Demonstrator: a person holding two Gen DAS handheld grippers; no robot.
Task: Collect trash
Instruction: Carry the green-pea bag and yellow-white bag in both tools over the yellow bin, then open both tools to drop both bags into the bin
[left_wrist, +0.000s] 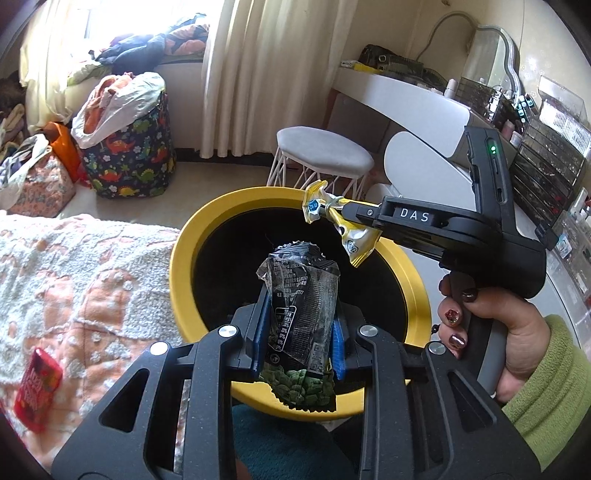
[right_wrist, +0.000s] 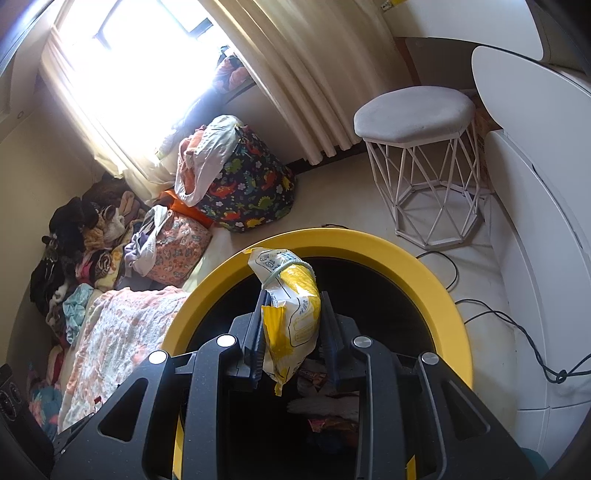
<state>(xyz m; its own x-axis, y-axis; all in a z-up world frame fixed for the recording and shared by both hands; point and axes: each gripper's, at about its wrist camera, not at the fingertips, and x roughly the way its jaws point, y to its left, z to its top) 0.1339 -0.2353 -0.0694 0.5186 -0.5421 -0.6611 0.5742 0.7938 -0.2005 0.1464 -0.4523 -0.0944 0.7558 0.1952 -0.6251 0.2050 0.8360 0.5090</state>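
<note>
My left gripper is shut on a dark green-and-black snack wrapper and holds it over the open mouth of the yellow-rimmed bin. My right gripper is shut on a crumpled yellow-and-white packet tied with a green band, also above the bin. In the left wrist view the right gripper reaches in from the right with the yellow packet at the bin's far rim. Some wrappers lie inside the bin.
A red packet lies on the pink and white blanket left of the bin. A white wire stool, a dinosaur-print bag, piled clothes, cables on the floor and a white dressing table surround the bin.
</note>
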